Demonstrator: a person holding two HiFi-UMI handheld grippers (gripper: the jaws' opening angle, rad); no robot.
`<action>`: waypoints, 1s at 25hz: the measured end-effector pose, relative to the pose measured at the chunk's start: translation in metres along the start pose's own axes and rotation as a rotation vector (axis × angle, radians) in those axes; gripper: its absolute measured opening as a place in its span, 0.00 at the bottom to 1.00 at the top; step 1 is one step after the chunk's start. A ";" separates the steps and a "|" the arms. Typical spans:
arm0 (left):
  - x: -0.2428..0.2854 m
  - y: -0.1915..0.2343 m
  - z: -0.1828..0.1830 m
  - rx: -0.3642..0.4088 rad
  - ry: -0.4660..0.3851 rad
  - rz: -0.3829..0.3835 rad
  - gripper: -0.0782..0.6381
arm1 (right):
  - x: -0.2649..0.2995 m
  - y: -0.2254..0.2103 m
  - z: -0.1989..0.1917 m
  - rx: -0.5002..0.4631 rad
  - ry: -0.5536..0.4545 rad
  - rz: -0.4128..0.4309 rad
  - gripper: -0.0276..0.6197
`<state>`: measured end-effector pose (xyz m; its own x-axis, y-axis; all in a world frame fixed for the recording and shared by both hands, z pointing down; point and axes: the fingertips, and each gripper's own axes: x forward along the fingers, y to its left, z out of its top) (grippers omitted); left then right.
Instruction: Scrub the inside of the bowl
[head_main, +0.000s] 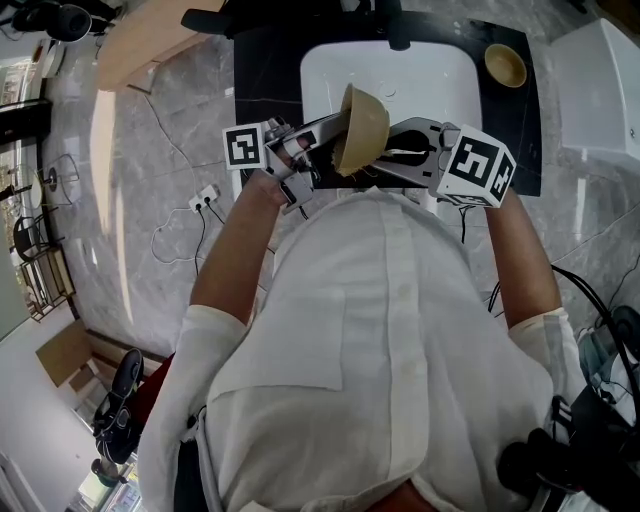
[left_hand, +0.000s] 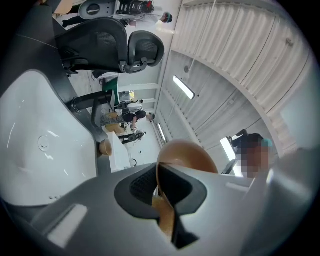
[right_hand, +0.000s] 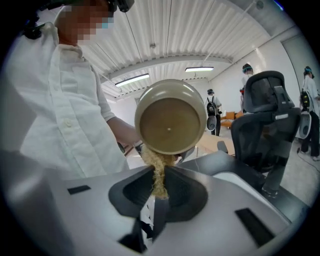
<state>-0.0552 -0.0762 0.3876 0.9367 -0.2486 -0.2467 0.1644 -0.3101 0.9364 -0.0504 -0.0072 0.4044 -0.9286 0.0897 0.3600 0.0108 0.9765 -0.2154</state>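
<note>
**Holding a tan bowl above the white sink**

Clamping the smooth, round bowl's rim in the left gripper, tipped on edge, mouth facing right. Pinching a straw-coloured fibrous scrubber in the right gripper, reaching the bowl's lower rim. Standing at a dark counter over a grey marble floor.

The bowl is tan-brown outside, a duller olive-brown inside, with a paler cream rim. The scrubbing pad is straw-yellow, a coarse speckled fibre. The left gripper and the right gripper are both grey with black jaw pads, and each cube bears black square markers on white. The sink is glossy white, set in a black countertop. A second bowl, also tan, sits at the countertop's back right corner. The person's shirt is white. The floor is grey marble with pale veins.
</note>
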 end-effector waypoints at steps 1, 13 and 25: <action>-0.002 -0.001 -0.002 0.006 0.013 0.004 0.13 | 0.002 -0.002 0.000 -0.002 0.011 -0.006 0.12; -0.021 0.003 -0.005 0.109 0.132 0.065 0.13 | -0.001 -0.038 -0.006 0.012 0.125 -0.165 0.12; -0.035 0.000 -0.009 0.151 0.193 0.072 0.13 | -0.012 -0.058 0.019 0.031 0.087 -0.274 0.12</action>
<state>-0.0850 -0.0588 0.3984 0.9884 -0.0994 -0.1145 0.0603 -0.4355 0.8982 -0.0472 -0.0690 0.3958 -0.8600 -0.1584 0.4851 -0.2485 0.9603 -0.1271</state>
